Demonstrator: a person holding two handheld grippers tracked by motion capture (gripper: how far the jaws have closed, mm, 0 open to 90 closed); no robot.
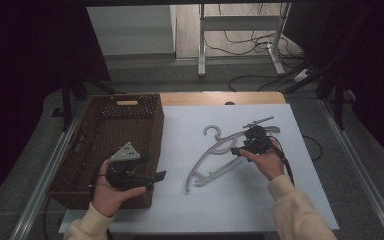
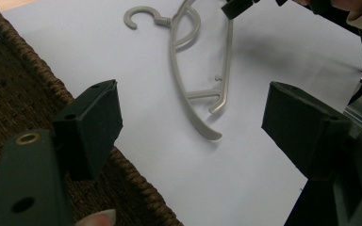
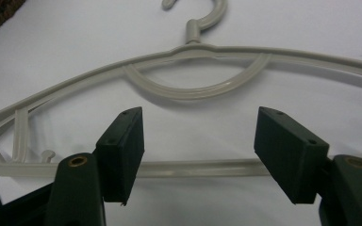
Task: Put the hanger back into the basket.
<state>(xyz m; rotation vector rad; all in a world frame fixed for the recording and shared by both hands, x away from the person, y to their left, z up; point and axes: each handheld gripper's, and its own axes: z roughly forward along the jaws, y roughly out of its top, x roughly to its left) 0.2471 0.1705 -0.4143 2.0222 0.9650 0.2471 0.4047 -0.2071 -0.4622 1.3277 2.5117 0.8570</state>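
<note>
Your right claw (image 3: 200,155) stood wide over the hanger (image 3: 193,89)'s lower bar; closing there risked the thin bar slipping. Your left claw (image 2: 193,122), wide and empty, hung beside the basket (image 1: 100,135).

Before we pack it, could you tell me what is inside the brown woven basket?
The brown woven basket looks empty; the left hand-held gripper covers part of its near floor.

High view: fixed above the person's side, facing forward and down over the whole desk (image 1: 240,205). Left gripper view: rides low at the basket (image 2: 9,84) rim, facing across the white sheet toward the hanger (image 2: 188,89), mid range. Right gripper view: very close, just above the hanger's bottom bar. All three share the hanger.
</note>
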